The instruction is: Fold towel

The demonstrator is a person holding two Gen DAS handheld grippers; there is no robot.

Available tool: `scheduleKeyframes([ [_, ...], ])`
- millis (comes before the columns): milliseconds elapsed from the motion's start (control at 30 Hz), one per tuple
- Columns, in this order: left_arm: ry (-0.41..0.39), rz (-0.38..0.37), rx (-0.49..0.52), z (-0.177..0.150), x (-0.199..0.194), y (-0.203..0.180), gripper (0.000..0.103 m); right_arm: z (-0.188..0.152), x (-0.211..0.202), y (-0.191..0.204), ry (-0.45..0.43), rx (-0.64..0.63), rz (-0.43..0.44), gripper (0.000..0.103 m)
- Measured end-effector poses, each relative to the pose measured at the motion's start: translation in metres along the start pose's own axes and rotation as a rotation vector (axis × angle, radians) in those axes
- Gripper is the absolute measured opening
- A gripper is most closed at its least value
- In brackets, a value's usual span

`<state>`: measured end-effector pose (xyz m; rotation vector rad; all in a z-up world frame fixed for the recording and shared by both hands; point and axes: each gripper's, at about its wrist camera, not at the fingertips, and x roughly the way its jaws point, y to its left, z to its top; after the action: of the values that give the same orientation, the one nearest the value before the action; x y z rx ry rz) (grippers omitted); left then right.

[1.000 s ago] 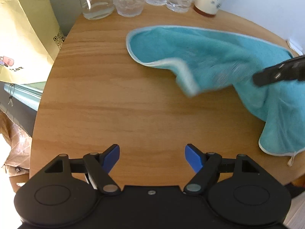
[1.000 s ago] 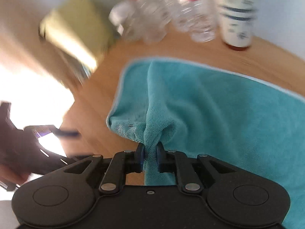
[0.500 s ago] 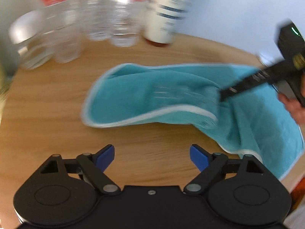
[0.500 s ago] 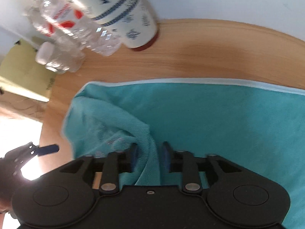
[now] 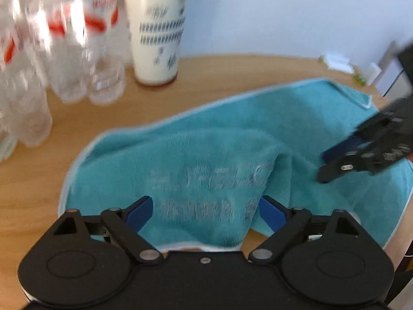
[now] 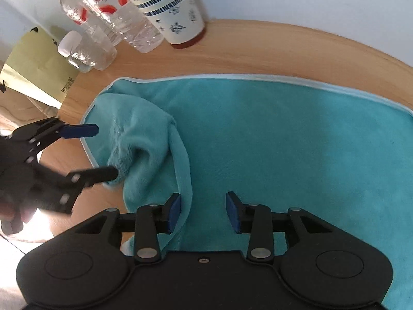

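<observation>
Round wooden table (image 6: 284, 41); teal towel (image 6: 284, 139), one corner lapped over, fold unfinished; left gripper (image 5: 205, 213) gaping, astride towel's rumpled corner; right gripper (image 6: 203, 213) released over towel; next: pinch that corner.

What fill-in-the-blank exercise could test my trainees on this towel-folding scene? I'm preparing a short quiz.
1. The teal terry towel lies on a round ____ table.
2. The right gripper has its blue-padded jaws ____, with nothing clamped.
3. The left gripper hovers ____ above the towel's bunched fold.
4. The white patterned paper cup stands beside clear plastic ____.

Missing words: wooden; open; open; bottles
</observation>
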<state>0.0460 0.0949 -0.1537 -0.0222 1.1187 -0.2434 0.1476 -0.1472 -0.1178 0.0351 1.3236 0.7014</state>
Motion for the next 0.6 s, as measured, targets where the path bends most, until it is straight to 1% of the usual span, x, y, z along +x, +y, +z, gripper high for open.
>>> scheduleKeyframes([
  [67,0.003,-0.018,-0.084,-0.004,-0.009,0.008,0.083,-0.011,-0.010,-0.003,-0.014,0.016,-0.010,0.043],
  [167,0.019,-0.079,-0.235,-0.021,-0.025,0.022,0.084,-0.028,-0.025,-0.005,-0.038,0.019,-0.003,0.043],
  [200,0.031,-0.097,-0.264,-0.026,-0.026,0.023,0.084,-0.034,-0.029,-0.004,-0.048,0.019,-0.005,0.043],
  [233,0.036,-0.107,-0.273,-0.029,-0.027,0.024,0.084,-0.039,-0.032,-0.003,-0.057,0.021,-0.006,0.043],
  [333,0.045,-0.091,-0.279,-0.038,-0.023,0.022,0.084,-0.047,-0.034,0.006,-0.075,0.017,-0.002,0.043],
  [367,0.046,-0.093,-0.297,-0.040,-0.019,0.023,0.084,-0.049,-0.034,0.012,-0.071,0.003,0.012,0.043],
  [400,0.034,-0.101,-0.320,-0.040,-0.017,0.024,0.084,-0.051,-0.033,0.021,-0.065,-0.025,0.035,0.044],
  [433,0.017,-0.110,-0.340,-0.039,-0.015,0.026,0.084,-0.052,-0.032,0.029,-0.061,-0.054,0.046,0.046],
  [500,-0.020,-0.122,-0.369,-0.035,-0.011,0.028,0.083,-0.052,-0.025,0.052,-0.053,-0.171,0.007,0.052],
  [567,-0.057,-0.127,-0.383,-0.031,-0.008,0.028,0.077,-0.049,-0.013,0.069,-0.045,-0.246,-0.043,0.053],
  [600,-0.062,-0.121,-0.378,-0.029,-0.005,0.027,0.065,-0.048,-0.008,0.074,-0.040,-0.259,-0.051,0.053],
])
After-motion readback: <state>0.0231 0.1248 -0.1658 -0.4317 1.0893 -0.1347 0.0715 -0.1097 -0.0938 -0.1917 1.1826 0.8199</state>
